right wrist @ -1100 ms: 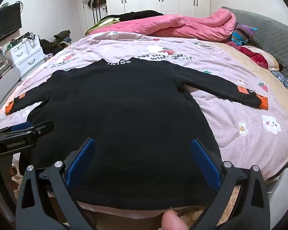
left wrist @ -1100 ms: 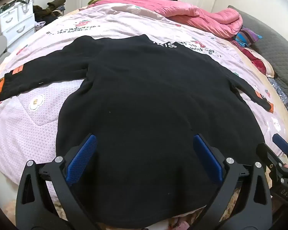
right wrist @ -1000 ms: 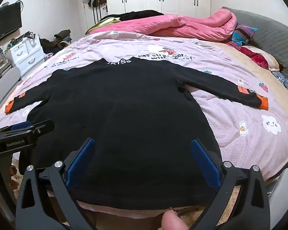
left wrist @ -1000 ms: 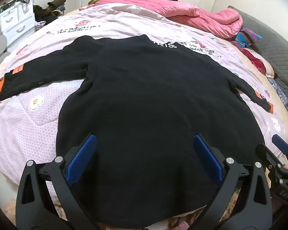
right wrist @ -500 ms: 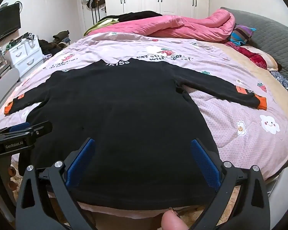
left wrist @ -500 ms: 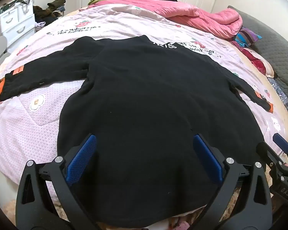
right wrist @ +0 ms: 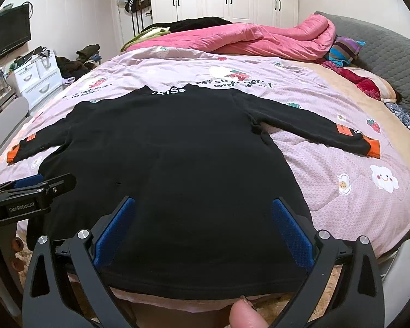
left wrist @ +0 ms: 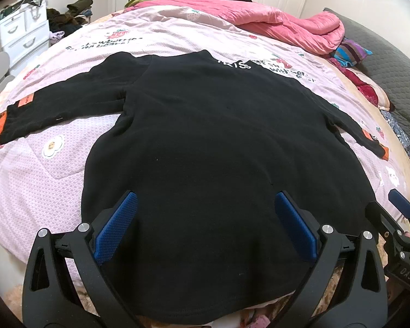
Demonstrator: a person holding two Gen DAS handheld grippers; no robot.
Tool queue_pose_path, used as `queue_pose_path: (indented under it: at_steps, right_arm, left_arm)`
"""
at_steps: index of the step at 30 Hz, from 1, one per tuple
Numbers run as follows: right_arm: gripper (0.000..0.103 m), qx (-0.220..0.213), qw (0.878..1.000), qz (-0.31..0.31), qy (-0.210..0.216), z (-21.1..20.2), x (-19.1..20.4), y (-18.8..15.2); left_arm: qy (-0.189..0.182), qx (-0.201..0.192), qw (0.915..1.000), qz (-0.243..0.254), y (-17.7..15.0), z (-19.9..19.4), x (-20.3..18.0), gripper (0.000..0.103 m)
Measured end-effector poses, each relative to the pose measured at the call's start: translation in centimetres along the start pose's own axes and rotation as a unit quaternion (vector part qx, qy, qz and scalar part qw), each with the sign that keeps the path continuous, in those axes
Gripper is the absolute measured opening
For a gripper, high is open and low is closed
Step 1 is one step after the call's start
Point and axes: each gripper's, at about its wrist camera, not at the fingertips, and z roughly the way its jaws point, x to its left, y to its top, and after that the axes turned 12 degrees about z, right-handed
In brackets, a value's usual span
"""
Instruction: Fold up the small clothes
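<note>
Black fleece: the sweater [right wrist: 172,169] lies flat on the pink quilt [right wrist: 355,199], back side up as far as can be judged, collar at the far end with white lettering [right wrist: 169,92], hem at the near edge of the bed. Both sleeves are spread outward; the right sleeve [right wrist: 309,125] ends in an orange cuff [right wrist: 374,148], and the left sleeve [left wrist: 57,104] ends in one too.

The left gripper [left wrist: 205,227] hovers over the near hem, jaws wide, nothing between the blue pads [left wrist: 114,229]. The right gripper [right wrist: 203,227] does the same over the near right part of the hem, jaws wide and empty. No fold is made yet; judged status is the very start.

Risks from here:
- Hem hangs slightly over the near bed edge. A pull toward the near side would likely drag the whole garment off the quilt.
- Fleece is thick and two-layered. A shallow pinch may take only the top layer, so the body separates and the fold comes out skewed.
- A small bunch of cloth sits at the right armpit [right wrist: 257,128]. Folding over it would trap a lump.
- The quilt is soft and puckered. A deep pinch may catch quilt fabric together with the sweater.
- The two grippers are close to each other at the hem; uneven lift would twist the fold line.
</note>
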Motion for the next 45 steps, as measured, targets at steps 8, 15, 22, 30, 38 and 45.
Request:
queue_pose_path:
  at_steps: [8,15,22,30,38,45]
  right_arm:
    - [0.099,0.0,1.0,-0.002,0.0,0.0,0.2,0.0]
    - [0.099,-0.003,1.0,0.0,0.0,-0.1,0.2,-0.1]
    - [0.099,-0.003,1.0,0.0,0.0,-0.2,0.2,-0.1]
    - [0.099,-0.002,1.0,-0.001,0.003,-0.1,0.2,-0.1]
    - [0.099,-0.003,1.0,0.002,0.007,0.1,0.2,0.2]
    - [0.099,-0.006,1.0,0.005,0.009,0.3,0.0,1.0]
  left_arm:
    - [0.001,0.0,1.0,0.001,-0.1,0.1,-0.1,0.094]
    - [0.0,-0.001,1.0,0.002,-0.2,0.0,-0.1,0.094]
    - [0.0,-0.001,1.0,0.002,-0.2,0.0,-0.1,0.094]
    - [0.001,0.002,1.0,0.003,-0.2,0.0,-0.1,0.094]
    - [-0.016,0.0,0.9998,-0.01,-0.2,0.1,0.2,0.094]
    - [-0.017,-0.002,0.9997,-0.019,0.2,0.3,0.3,0.094]
